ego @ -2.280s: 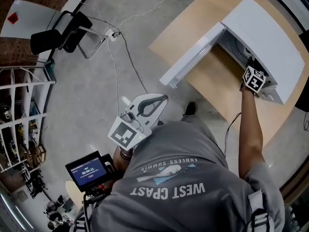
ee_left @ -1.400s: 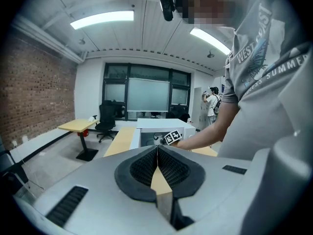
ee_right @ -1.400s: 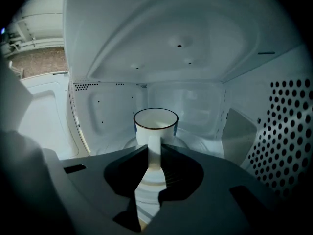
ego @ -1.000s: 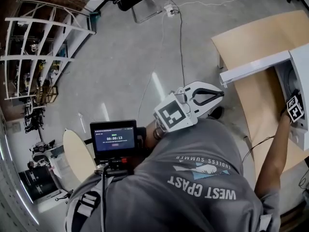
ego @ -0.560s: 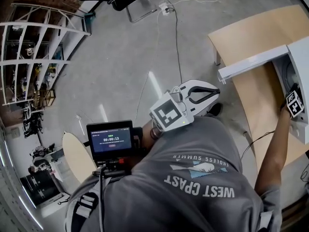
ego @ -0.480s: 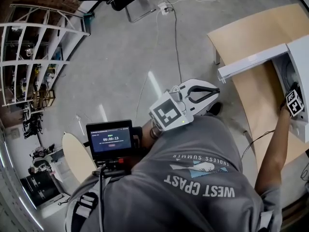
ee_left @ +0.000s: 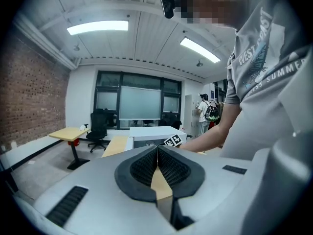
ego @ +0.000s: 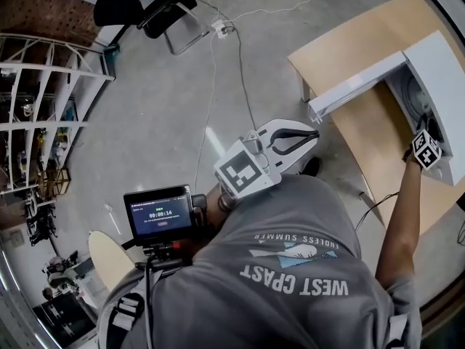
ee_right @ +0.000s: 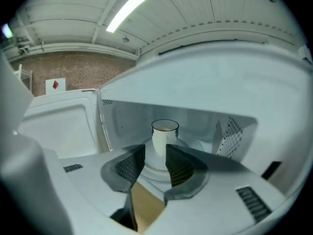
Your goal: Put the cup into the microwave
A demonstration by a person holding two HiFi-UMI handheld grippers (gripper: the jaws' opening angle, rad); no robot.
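A white cup (ee_right: 165, 135) with a dark rim stands upright on the glass turntable inside the open white microwave (ego: 436, 71). My right gripper (ee_right: 155, 152) is at the oven's mouth. Its jaws have just been opening and stand open, with the cup just beyond the tips and nothing between the pads. In the head view only the right gripper's (ego: 424, 142) marker cube shows at the opening, and the cup is hidden. My left gripper (ego: 317, 132) hangs in front of the person's chest, off the table. It is shut and holds nothing; the left gripper view shows its fingertips (ee_left: 157, 149) touching.
The microwave door (ego: 356, 86) swings out to the left over the wooden table (ego: 378, 147). A black chair (ego: 142, 9) and white shelving (ego: 36, 86) stand across the concrete floor, and a cable (ego: 211, 93) trails over it. A small monitor (ego: 158, 213) sits on the person's rig.
The head view has swung, so the microwave now sits higher in the picture. My right gripper stays at the oven's mouth. The left gripper hangs shut as before.
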